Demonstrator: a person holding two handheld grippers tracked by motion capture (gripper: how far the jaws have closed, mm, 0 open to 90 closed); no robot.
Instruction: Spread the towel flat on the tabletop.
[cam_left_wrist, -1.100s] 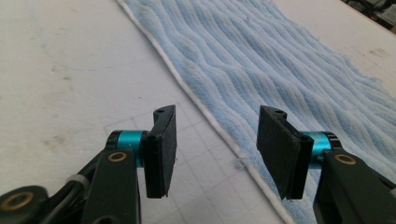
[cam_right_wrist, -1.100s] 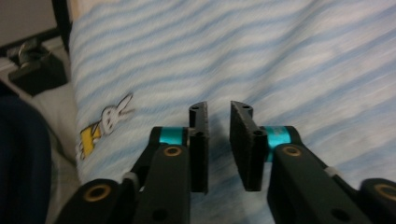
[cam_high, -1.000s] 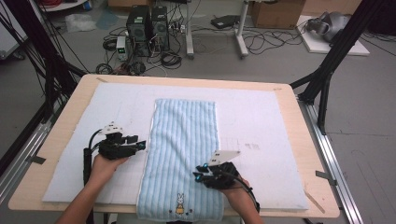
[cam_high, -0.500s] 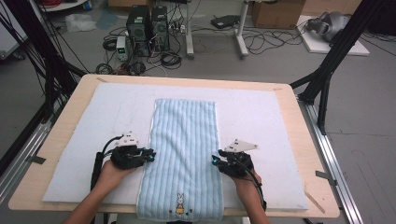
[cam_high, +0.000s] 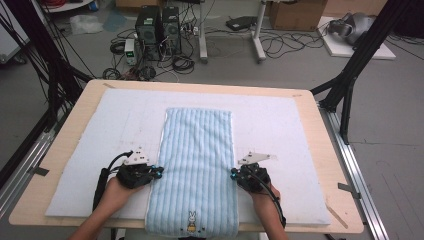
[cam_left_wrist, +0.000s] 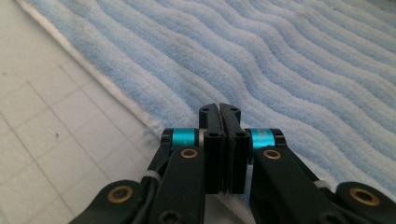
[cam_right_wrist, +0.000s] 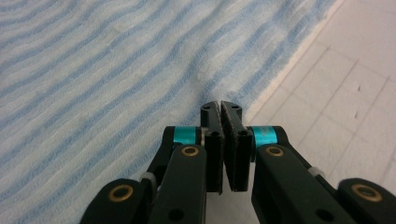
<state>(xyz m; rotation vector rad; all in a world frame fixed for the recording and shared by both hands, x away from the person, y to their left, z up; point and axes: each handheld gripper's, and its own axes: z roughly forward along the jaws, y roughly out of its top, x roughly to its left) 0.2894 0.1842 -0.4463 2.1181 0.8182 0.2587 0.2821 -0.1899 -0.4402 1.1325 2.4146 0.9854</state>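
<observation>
Both tongs have just closed. Left gripper (cam_high: 159, 172) pinches the towel (cam_high: 197, 165) at its 9 o'clock edge, right gripper (cam_high: 234, 175) at its 3 o'clock edge; whether cloth sits between the right one's pads I cannot tell. A rabbit picture (cam_high: 191, 220) marks the 6 o'clock hem, with no readable writing. White mat (cam_high: 290, 130) lies free on both sides.

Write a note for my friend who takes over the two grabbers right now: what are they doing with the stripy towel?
Left gripper: jaws together at the striped towel's left long edge; jaws have just been closing.
Right gripper: jaws together at the right long edge, pinching a little fabric; also just closed.
Towel: flat and lengthwise on the white mat, rabbit end toward the person, hanging slightly over the table edge.
Done: both edges reached.
Left: probably lift and fold; no fold made yet.
</observation>
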